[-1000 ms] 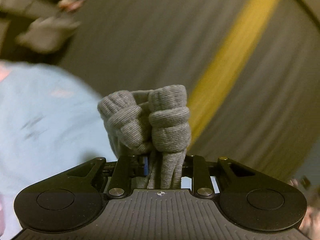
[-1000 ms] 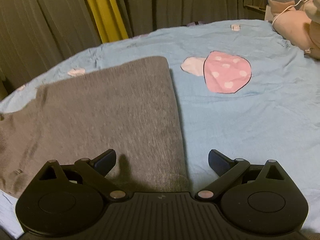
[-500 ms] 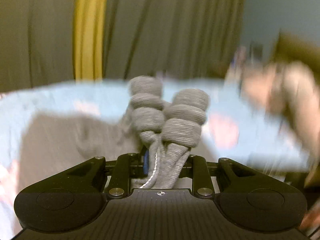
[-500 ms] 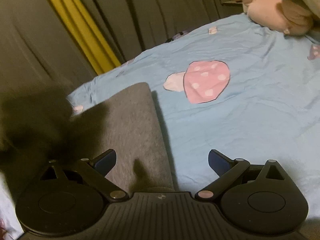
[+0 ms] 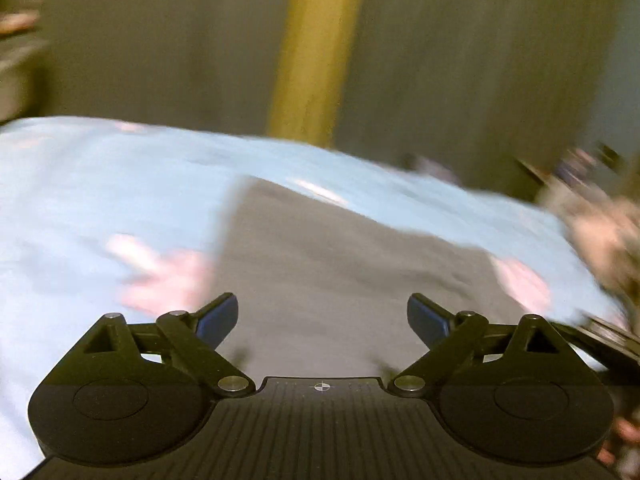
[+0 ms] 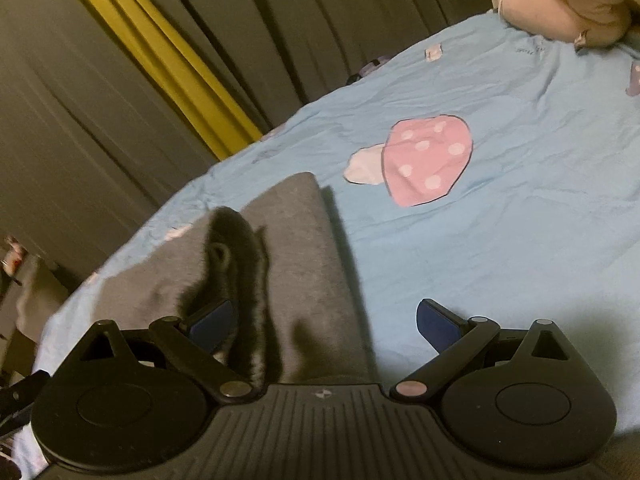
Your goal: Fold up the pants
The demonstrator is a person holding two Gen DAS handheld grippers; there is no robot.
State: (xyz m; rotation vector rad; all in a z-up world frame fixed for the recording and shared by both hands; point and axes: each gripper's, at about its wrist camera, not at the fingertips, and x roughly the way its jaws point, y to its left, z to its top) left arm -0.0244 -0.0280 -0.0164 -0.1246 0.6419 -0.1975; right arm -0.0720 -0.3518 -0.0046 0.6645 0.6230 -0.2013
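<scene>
Pants (image 5: 340,264) smeared by motion blur; dark blur (image 6: 236,264) hides part.

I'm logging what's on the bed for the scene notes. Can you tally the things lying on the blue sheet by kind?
Grey pants: 1
Pink plush toy: 1
Total: 2 on the blue sheet. The pink mushroom is only a print on it, so not counted.
</scene>
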